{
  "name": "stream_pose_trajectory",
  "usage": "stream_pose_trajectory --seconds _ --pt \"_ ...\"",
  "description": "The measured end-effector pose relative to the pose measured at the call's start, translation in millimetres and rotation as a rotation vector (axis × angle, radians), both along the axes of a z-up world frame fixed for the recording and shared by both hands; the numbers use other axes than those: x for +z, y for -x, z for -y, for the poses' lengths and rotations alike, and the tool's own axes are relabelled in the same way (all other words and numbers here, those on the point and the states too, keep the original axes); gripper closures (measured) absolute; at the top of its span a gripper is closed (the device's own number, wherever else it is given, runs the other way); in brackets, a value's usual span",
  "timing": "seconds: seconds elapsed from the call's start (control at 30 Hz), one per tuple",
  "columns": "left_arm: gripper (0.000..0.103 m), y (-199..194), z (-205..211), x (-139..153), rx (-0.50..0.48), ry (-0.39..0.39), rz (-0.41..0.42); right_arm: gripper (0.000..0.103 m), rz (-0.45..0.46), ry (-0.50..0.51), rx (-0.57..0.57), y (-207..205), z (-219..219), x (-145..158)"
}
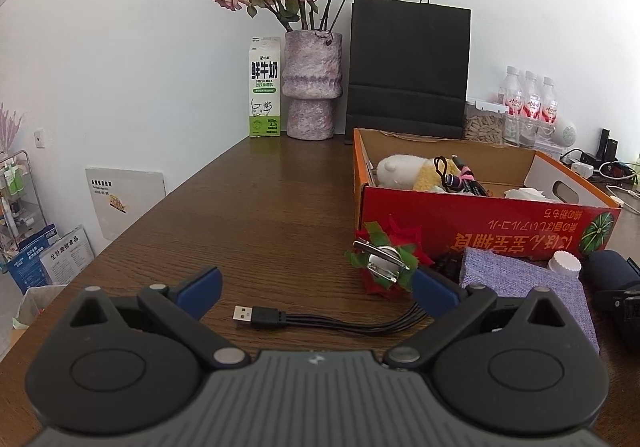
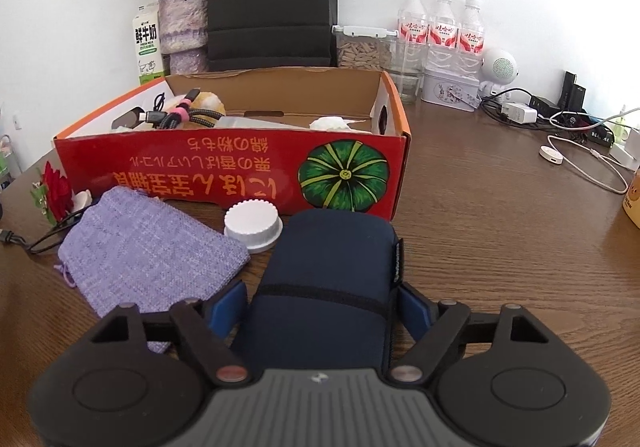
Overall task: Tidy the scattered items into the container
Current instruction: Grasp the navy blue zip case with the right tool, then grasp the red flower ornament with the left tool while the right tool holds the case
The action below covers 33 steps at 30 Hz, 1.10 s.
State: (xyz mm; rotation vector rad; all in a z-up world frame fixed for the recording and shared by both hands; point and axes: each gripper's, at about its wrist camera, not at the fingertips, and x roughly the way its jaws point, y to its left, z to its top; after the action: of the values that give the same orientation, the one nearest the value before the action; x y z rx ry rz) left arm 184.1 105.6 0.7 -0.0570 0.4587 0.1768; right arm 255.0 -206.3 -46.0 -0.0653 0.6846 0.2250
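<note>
The right gripper (image 2: 322,305) fingers straddle the navy pouch (image 2: 328,271), contact unclear; the left gripper (image 1: 318,289) gapes above a cable (image 1: 320,321).

Setting: lived-in home room. Wooden table (image 1: 260,207) against white wall; vase of dried roses (image 1: 312,83) at 12 o'clock, milk carton (image 1: 265,87) beside it, water bottles (image 2: 440,23) and charger cables (image 2: 532,115) at 2 o'clock.
</note>
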Motion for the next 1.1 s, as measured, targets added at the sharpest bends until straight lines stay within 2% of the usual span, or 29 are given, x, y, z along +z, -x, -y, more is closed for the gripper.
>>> stream_pose_trajectory --seconds 0.3,0.7,0.83,1.1 --pt "0.0 -10.3 7.5 -1.1 -0.019 0.004 -0.012 0.04 0.056 0.001 -0.02 10.0 0.3 0.6" --pt "0.0 -41.2 22.3 -3.3 -0.055 0.016 -0.045 0.041 0.154 0.0 -0.055 22.5 2.5 8.5" --pt "0.0 -54.1 28.6 -7.6 -0.039 -0.004 -0.059 0.041 0.167 0.005 -0.052 24.5 1.3 9.6" --pt "0.0 -64.1 20.1 -15.9 -0.022 0.099 -0.07 0.041 0.177 -0.002 -0.042 28.0 -0.7 10.3"
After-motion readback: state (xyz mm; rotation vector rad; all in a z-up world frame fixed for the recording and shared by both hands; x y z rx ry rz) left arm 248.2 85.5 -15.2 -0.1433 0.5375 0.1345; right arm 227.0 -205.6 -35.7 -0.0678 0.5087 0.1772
